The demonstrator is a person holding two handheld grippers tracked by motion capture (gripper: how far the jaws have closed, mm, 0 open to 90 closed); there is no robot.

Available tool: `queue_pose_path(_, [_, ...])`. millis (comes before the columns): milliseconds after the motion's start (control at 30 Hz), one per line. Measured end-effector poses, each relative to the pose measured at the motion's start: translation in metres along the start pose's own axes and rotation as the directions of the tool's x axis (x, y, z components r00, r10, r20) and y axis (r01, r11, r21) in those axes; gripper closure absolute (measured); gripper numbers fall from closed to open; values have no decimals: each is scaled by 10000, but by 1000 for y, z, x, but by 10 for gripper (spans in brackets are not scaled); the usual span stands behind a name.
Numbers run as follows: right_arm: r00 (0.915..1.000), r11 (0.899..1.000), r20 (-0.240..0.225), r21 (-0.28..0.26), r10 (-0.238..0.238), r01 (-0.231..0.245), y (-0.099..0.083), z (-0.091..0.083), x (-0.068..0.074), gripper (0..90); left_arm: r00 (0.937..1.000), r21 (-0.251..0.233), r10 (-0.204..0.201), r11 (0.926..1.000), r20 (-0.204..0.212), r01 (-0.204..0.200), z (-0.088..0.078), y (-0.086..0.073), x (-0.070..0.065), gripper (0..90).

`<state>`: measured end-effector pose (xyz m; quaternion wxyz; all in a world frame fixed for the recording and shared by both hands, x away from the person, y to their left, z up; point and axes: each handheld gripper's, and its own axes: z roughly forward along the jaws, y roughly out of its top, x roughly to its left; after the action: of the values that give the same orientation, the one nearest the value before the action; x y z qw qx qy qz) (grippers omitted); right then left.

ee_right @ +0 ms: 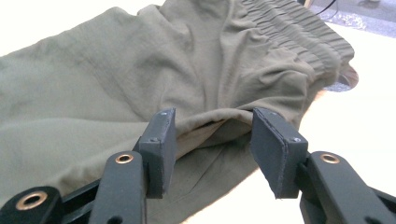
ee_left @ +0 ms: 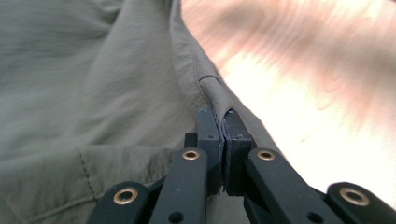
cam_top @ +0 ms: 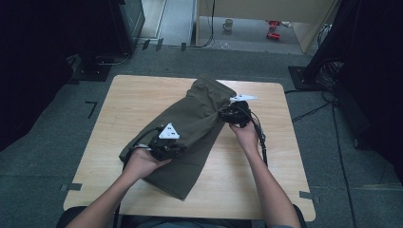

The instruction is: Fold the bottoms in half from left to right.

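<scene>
An olive-green pair of trousers (cam_top: 192, 126) lies slantwise across the wooden table (cam_top: 133, 95), with its elastic waistband (ee_right: 299, 32) at the far end. My left gripper (cam_top: 177, 150) is over the garment's lower part, shut on a stitched edge of the trousers (ee_left: 93, 93); in the left gripper view the left gripper (ee_left: 223, 125) has its pads pressed together with the seam pinched between them. My right gripper (cam_top: 226, 114) is at the garment's right edge near the waistband. In the right gripper view the right gripper (ee_right: 212, 133) stands open, and a loose fold of the trousers (ee_right: 116, 70) lies between the spread pads without being pressed.
Bare tabletop (cam_top: 247, 175) surrounds the garment, widest at the right and near the front edge. Beyond the table, on the floor, are a mug (cam_top: 228, 24) and red objects (cam_top: 273, 29). Dark stands and cables (cam_top: 313, 111) flank the table.
</scene>
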<state>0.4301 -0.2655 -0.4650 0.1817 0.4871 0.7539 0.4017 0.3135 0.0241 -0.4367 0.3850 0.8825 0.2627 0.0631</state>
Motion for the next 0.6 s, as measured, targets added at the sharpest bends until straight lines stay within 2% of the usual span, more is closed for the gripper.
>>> queue_pose_path(100, [9995,9996,-171,94,269,-267,-4,-5,-3,500,9988,-28,143,9999,461,-142,4,-3,-4,776])
queue_pose_path(200, [9992,9994,-219,-90,322,-324,-8,-10,-3,501,9966,-221,-65,9997,825,84,-2,-3,-2,721])
queue_pose_path(267, [9993,9995,-226,-90,290,-292,-8,-14,-2,501,9933,-540,-274,9980,1123,337,-12,-2,1,694])
queue_pose_path(333, [9985,9989,-369,-204,407,-415,-8,-17,0,501,9950,-852,-128,9961,987,212,-22,-1,5,683])
queue_pose_path(400, [9975,9989,-553,-125,442,-449,-8,-18,3,501,9979,-1035,46,9946,639,21,-28,-1,13,677])
queue_pose_path(600, [9965,9997,-827,222,116,-98,-10,-9,17,504,9991,-1141,-309,9929,286,339,-29,-11,49,714])
